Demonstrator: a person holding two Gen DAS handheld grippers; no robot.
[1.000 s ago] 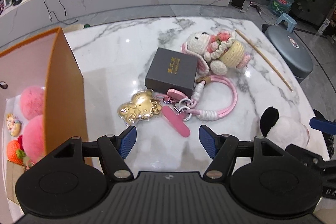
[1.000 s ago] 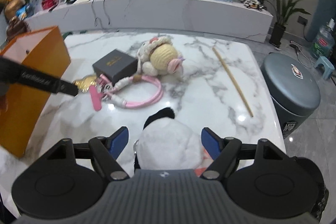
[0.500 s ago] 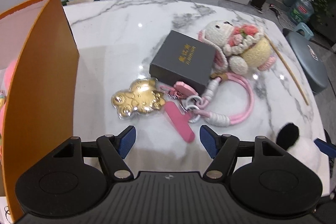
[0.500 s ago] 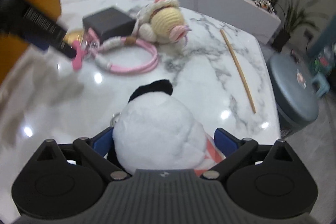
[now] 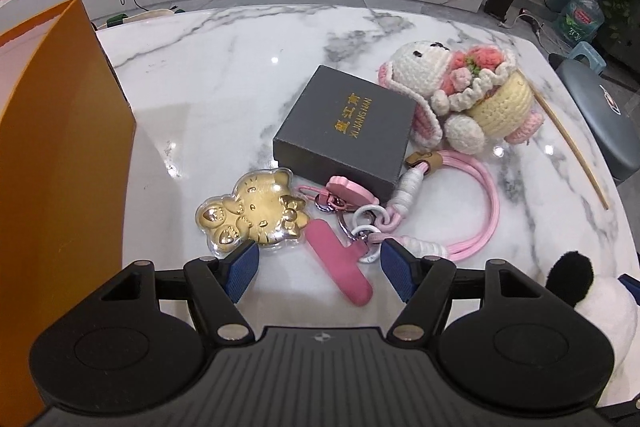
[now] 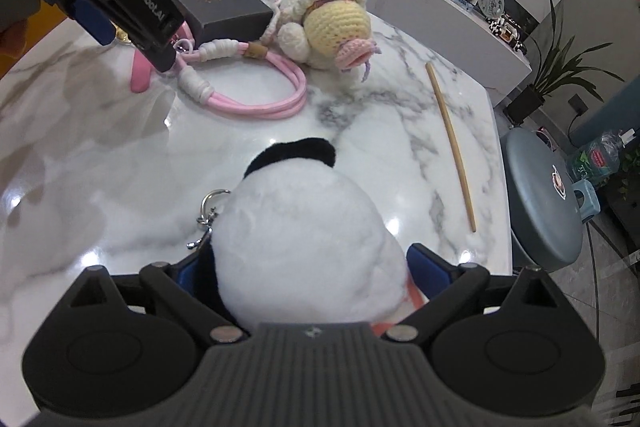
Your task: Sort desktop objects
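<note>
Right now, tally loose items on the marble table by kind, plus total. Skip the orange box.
Soft toys: 2, the crocheted cream-and-pink bunny and the white plush panda with black ear
Boxes: 1, dark grey gift box with gold lettering
Charms: 1, gold cat charm in clear casing
Straps: 1, pink rope wrist strap with keyrings
Sticks: 1, thin wooden stick
Total: 6

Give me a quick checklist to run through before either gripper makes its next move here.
1. Fluffy white panda plush between right gripper jaws: ok.
2. Right pads pressing the plush: cannot tell.
3. Left gripper jaws open, holding nothing: ok.
4. Pink flat strap tab lies between the left jaws: ok.
5. Gold cat-shaped charm clear of the left jaws: not ok, one pad overlaps its edge.
6. Orange storage box within view: ok.
</note>
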